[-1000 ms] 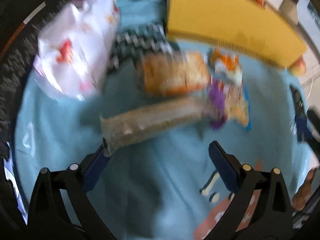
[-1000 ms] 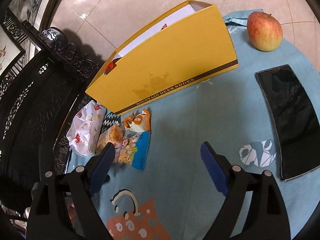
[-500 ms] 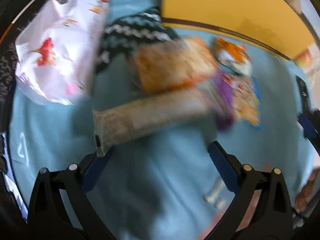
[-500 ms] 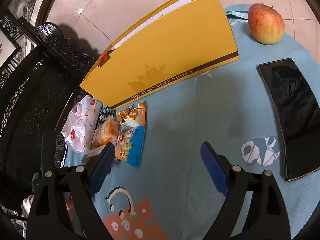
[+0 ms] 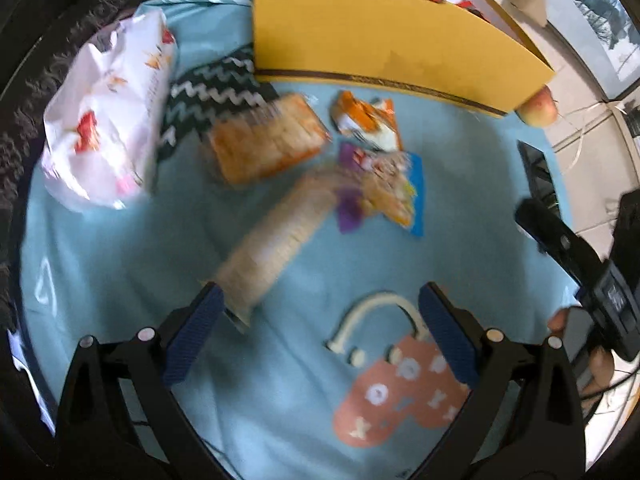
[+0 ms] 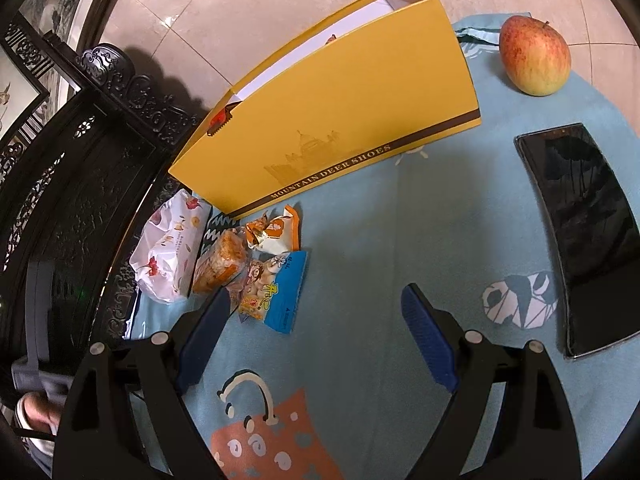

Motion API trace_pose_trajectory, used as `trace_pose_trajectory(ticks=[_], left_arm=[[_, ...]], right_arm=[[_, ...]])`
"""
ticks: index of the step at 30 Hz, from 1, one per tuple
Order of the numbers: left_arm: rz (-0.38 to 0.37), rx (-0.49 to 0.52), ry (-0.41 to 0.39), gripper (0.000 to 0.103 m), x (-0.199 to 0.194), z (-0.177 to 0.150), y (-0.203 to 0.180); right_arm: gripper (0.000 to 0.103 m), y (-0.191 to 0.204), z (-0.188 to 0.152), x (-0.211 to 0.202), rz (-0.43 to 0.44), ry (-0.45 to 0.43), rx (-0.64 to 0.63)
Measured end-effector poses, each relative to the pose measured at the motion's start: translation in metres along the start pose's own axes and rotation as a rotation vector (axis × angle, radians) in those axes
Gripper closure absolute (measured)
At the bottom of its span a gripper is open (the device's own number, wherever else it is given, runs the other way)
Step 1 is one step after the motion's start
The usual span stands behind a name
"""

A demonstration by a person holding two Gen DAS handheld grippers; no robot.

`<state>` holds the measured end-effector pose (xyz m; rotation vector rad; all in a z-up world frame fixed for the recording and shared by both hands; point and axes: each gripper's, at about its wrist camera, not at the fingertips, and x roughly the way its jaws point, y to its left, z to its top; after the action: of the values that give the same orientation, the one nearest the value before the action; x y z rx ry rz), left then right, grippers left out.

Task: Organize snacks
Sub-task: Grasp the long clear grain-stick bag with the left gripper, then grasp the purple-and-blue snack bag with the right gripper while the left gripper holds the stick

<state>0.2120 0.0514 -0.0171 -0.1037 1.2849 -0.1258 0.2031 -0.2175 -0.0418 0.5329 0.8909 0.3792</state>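
Left tongs [image 5: 316, 312] point steeply down over the blue cloth on the counter [image 5: 120, 264], jaws wide apart, nothing clamped. The long cracker sleeve [image 5: 276, 240] lies on a slant with its near end right against the inner face of the left-hand blue pad; the picture is blurred, so whether pad and wrapper touch is hard to call. The far end of the sleeve runs up onto the blue-edged snack packet [image 5: 384, 188]. Behind them sit the orange cake pack [image 5: 264, 144], the small orange-and-white sachet [image 5: 368, 120] and the white flowered bag [image 5: 108, 112], all clustered just in front of the yellow shoebox [image 5: 384, 40].

Right tongs [image 6: 316, 328] hang over bare cloth, spread wide and empty, with the snack pile off to their left, the apple [image 6: 534, 56] and the phone [image 6: 584, 232] well apart on the right.

By my reading the step in hand is picking up the cracker sleeve, and it isn't caught yet. The next move calls for shifting the left tongs sideways so the sleeve sits squarely between both pads, then closing gently, since crackers will crush. The shoebox looks the likely home: open-topped, with red wrappers peeping over its rim.
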Motion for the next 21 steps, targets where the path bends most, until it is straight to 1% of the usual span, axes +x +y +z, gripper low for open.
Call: trace_pose_trajectory(ticks=[2, 3, 5, 6, 7, 8, 9, 10, 11, 12, 13, 14, 16, 17, 19, 21], left_arm=[[0.039, 0.027, 0.005, 0.004, 0.007, 0.008, 0.006], [0.048, 0.036, 0.005, 0.004, 0.016, 0.013, -0.001], [0.056, 0.046, -0.003, 0.004, 0.028, 0.014, 0.002], [0.061, 0.047, -0.002, 0.006, 0.034, 0.015, 0.001], [0.062, 0.05, 0.002, 0.012, 0.039, 0.014, 0.002], [0.09, 0.068, -0.005, 0.025, 0.044, 0.011, 0.0], [0.115, 0.09, -0.032, 0.043, 0.041, 0.009, -0.001], [0.122, 0.107, -0.05, 0.056, 0.037, 0.007, -0.002], [0.131, 0.108, -0.062, 0.073, 0.033, 0.006, -0.003], [0.143, 0.099, -0.06, 0.076, 0.03, 0.004, -0.001], [0.141, 0.084, -0.061, 0.076, 0.027, 0.002, 0.0], [0.142, 0.078, -0.068, 0.076, 0.023, -0.002, 0.001], [0.174, 0.086, -0.092, 0.076, 0.016, -0.011, 0.0], [0.178, 0.077, -0.099, 0.076, 0.014, -0.016, -0.002], [0.158, 0.062, -0.098, 0.076, 0.011, -0.024, -0.002], [0.154, 0.05, -0.095, 0.076, 0.013, -0.028, -0.002]], right_arm=[[0.015, 0.0, -0.001, 0.002, -0.005, 0.007, -0.003], [0.015, 0.0, -0.001, 0.004, -0.009, 0.012, -0.006], [0.015, 0.0, -0.002, 0.006, -0.015, 0.015, -0.012], [0.015, 0.0, -0.002, 0.007, -0.022, 0.015, -0.015], [0.015, 0.0, -0.002, 0.008, -0.027, 0.015, -0.016], [0.015, -0.001, -0.002, 0.009, -0.032, 0.014, -0.019], [0.015, -0.001, -0.002, 0.01, -0.036, 0.015, -0.02], [0.015, -0.001, -0.003, 0.012, -0.04, 0.019, -0.017], [0.015, -0.001, -0.003, 0.013, -0.045, 0.024, -0.02], [0.015, 0.001, -0.004, 0.015, -0.055, 0.029, -0.035], [0.015, 0.005, -0.005, 0.016, -0.066, 0.031, -0.058], [0.015, 0.014, -0.006, 0.018, -0.075, 0.032, -0.111], [0.015, 0.028, -0.009, 0.022, -0.078, 0.038, -0.198], [0.015, 0.039, -0.011, 0.025, -0.085, 0.04, -0.264], [0.015, 0.061, -0.017, 0.04, -0.134, 0.061, -0.438], [0.015, 0.083, -0.025, 0.06, -0.236, 0.079, -0.643]])
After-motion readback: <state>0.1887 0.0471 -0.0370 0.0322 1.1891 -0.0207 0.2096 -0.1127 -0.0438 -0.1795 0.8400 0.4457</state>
